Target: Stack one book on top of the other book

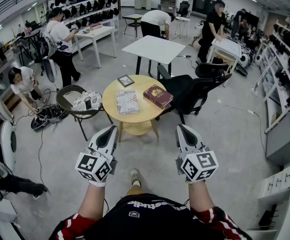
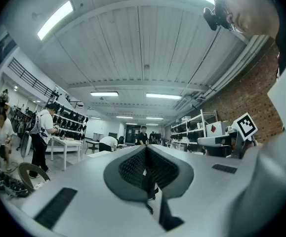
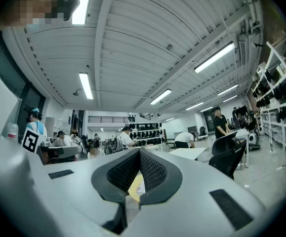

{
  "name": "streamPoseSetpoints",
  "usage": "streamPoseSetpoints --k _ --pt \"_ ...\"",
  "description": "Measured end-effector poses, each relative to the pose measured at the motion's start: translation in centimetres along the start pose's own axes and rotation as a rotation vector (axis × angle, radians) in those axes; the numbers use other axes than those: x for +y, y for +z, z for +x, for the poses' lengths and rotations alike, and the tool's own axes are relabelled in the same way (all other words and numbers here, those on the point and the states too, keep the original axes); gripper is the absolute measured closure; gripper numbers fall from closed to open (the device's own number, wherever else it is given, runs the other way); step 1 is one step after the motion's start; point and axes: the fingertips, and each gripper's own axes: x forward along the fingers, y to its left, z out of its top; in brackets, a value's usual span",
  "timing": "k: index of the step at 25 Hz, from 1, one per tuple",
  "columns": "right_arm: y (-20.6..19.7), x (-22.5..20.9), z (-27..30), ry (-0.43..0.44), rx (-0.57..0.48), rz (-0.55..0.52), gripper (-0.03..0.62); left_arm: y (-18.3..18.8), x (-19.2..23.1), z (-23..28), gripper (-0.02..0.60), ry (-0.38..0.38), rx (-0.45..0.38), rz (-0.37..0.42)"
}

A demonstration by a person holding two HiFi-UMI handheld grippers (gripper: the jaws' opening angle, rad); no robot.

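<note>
A round wooden table (image 1: 134,118) stands ahead of me in the head view. On it lie a white book with printed text (image 1: 127,102) and, to its right, a dark red book (image 1: 158,96), apart from each other. A small dark framed item (image 1: 125,80) lies at the table's far edge. My left gripper (image 1: 110,129) and right gripper (image 1: 181,128) hover side by side short of the table, over the floor. Both are shut with nothing in them. In the left gripper view the left gripper (image 2: 145,150) points level across the room. In the right gripper view the yellow tabletop (image 3: 134,185) shows behind the right gripper (image 3: 139,152).
A chair holding a patterned bag (image 1: 86,102) stands left of the table, and a black office chair (image 1: 195,90) right of it. A white square table (image 1: 154,49) is behind. Several people work around the room. Shelving (image 1: 285,79) lines the right wall.
</note>
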Motion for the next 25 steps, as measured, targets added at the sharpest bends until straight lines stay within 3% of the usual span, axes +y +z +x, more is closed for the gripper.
streamPoseSetpoints --k 25 --pt "0.2 0.2 0.6 0.001 -0.004 -0.011 0.568 0.1 0.6 0.0 0.566 -0.002 0.006 0.009"
